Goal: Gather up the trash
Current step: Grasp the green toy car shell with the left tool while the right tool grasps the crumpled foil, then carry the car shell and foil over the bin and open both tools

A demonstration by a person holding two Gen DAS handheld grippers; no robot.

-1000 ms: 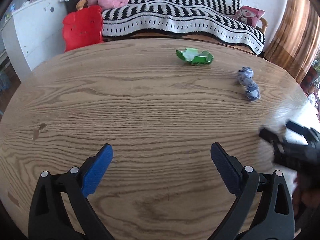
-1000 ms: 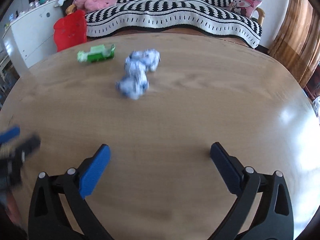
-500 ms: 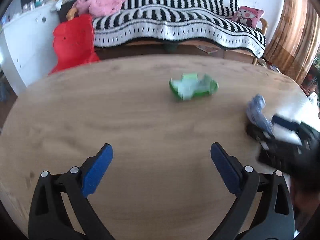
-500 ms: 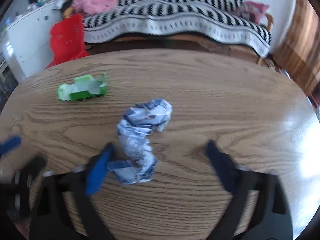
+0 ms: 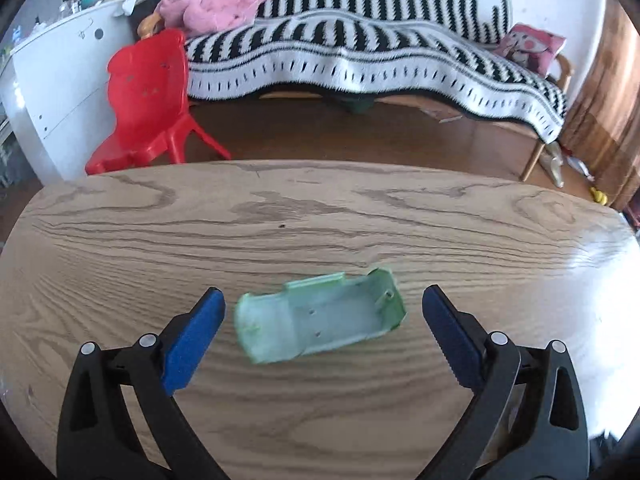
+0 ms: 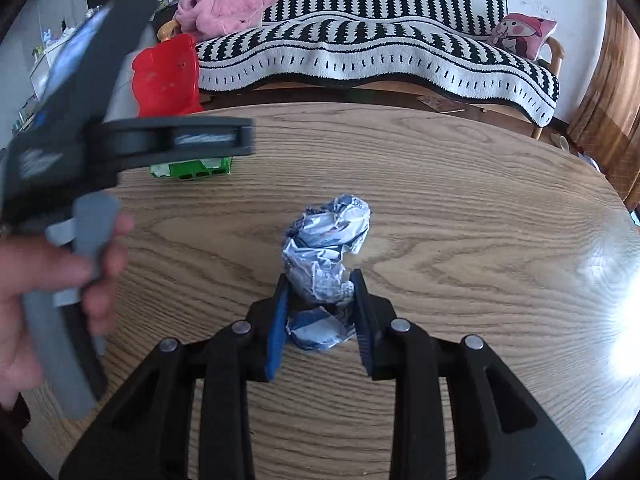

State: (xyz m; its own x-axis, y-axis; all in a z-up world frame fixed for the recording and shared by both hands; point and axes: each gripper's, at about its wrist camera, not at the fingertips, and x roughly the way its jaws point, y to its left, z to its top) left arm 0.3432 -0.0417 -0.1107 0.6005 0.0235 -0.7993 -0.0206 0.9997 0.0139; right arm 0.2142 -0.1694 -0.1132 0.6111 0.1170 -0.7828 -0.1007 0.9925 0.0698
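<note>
- Behind everything runs a sofa [image 5: 360,60] under a black-and-white striped throw, with a red chair [image 5: 148,96] on the floor in front of it.
- Nearer is the wooden table [image 5: 280,220], which carries both pieces of trash.
- Left gripper [image 5: 322,312]: a second ago it looked across bare wood with the green wrapper [image 5: 320,320] far off; now its jaws stand wide apart on either side of that wrapper, neither pad touching it. In the right view the person's hand [image 6: 48,280] carries this tool over the wrapper [image 6: 192,168].
- Right gripper [image 6: 320,308]: its jaws have just been closing, and the crumpled paper [image 6: 326,256] is now between them, its near end pinched by both blue pads, its far end lying on the table.
- My reading: one piece is secured and can be lifted away; the wrapper only needs the left jaws squeezed.
- Risk: the wrapper lies flat, so the pads may slide over it.
</note>
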